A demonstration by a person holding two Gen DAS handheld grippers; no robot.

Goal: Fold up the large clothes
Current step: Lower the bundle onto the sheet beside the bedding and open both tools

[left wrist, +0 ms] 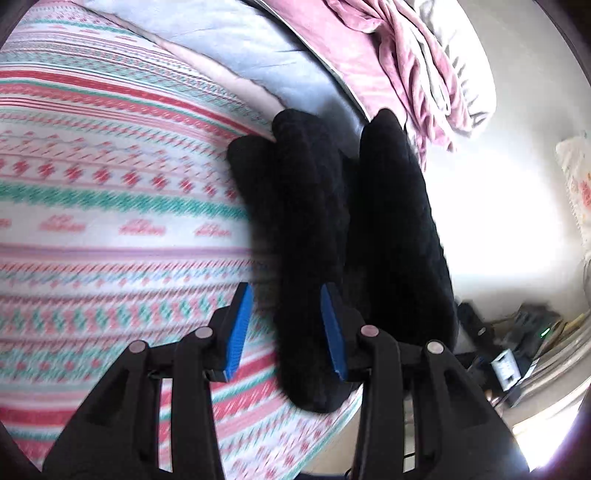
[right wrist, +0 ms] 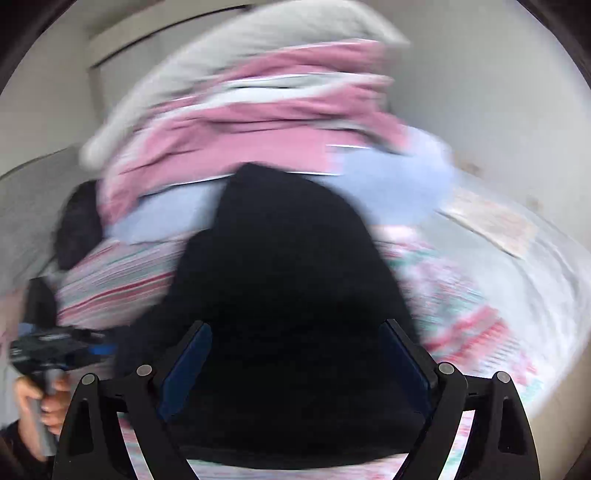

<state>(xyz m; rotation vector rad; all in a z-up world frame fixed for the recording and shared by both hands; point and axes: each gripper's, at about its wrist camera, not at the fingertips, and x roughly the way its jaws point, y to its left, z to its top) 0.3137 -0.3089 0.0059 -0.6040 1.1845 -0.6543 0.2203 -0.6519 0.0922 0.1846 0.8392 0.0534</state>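
A black fleecy garment (left wrist: pixel 314 221) lies bunched in long ridges on the patterned bedspread (left wrist: pixel 110 206), close to the bed's right edge. My left gripper (left wrist: pixel 286 328) straddles one ridge. Its right pad touches the fabric, while a strip of bedspread shows beside the left pad, so the jaws stand open. In the blurred right wrist view the same black garment (right wrist: pixel 288 277) fills the space between the wide-spread jaws of my right gripper (right wrist: pixel 295 369), lying under them on the bedspread (right wrist: pixel 480 295). A hand (right wrist: pixel 48 402) holds the left gripper (right wrist: pixel 55 347) at the far left.
Crumpled pink clothes (left wrist: pixel 388 55) and a grey cushion (right wrist: pixel 258 33) are heaped at the head of the bed on a pale blue sheet (left wrist: pixel 240 48). Beyond the bed's right edge are bright floor and dark boxes (left wrist: pixel 517 350).
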